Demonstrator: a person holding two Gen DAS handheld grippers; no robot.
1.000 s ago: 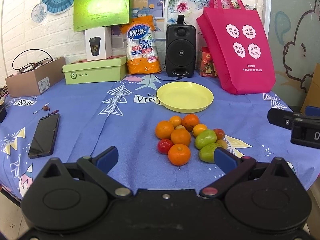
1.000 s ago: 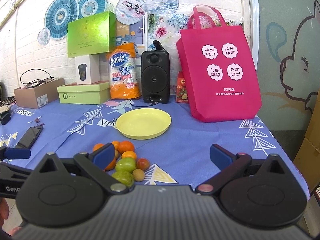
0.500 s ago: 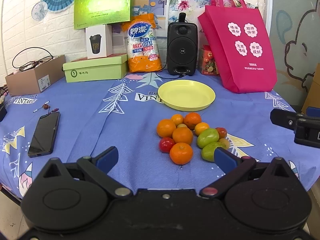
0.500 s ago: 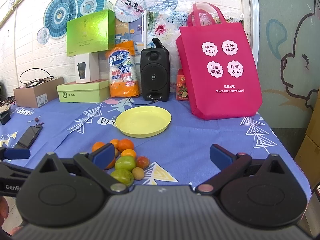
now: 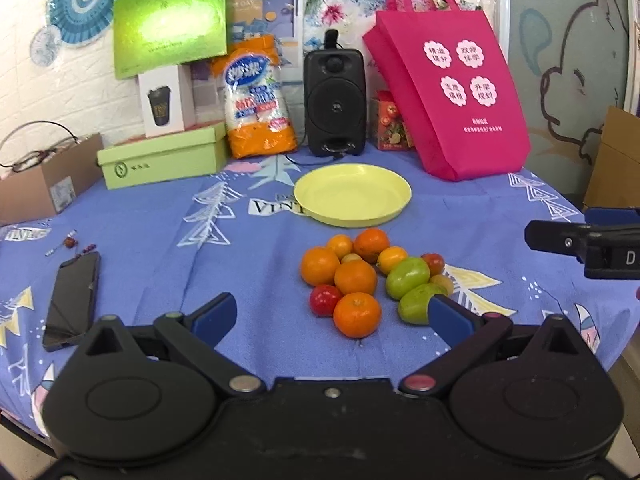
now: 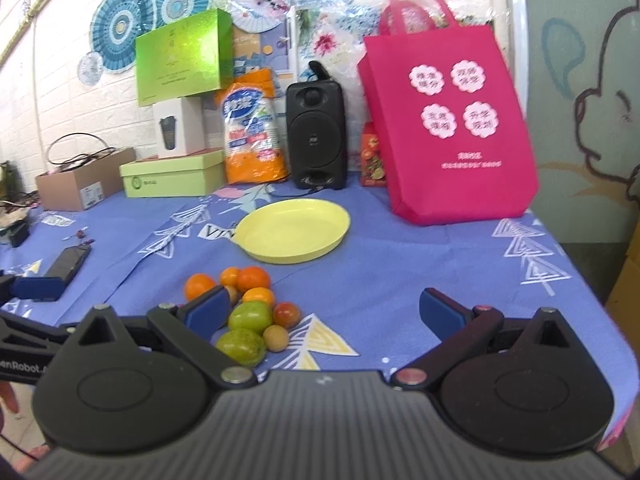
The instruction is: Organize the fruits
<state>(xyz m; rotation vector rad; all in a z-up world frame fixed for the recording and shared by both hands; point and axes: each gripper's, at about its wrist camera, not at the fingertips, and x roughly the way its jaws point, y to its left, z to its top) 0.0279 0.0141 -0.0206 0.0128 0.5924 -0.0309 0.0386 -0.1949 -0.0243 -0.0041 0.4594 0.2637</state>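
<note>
Now, from the left wrist view, a phone [image 5: 72, 300] lies at 9 o'clock on the blue-clothed worktop [image 5: 160, 240]. The left gripper [image 5: 330, 318] has its fingers spread wide, holding nothing. Just ahead, at 12 o'clock, sits the fruit pile [image 5: 370, 276] of oranges, tomatoes and green fruits, with the empty yellow plate [image 5: 352, 194] beyond it. The right gripper [image 6: 322, 314], at 3 o'clock, is likewise spread and empty, the fruit by its left finger.

A black speaker [image 5: 334, 101] stands between a pink tote bag [image 5: 452, 92] and an orange packet [image 5: 258, 110].
</note>
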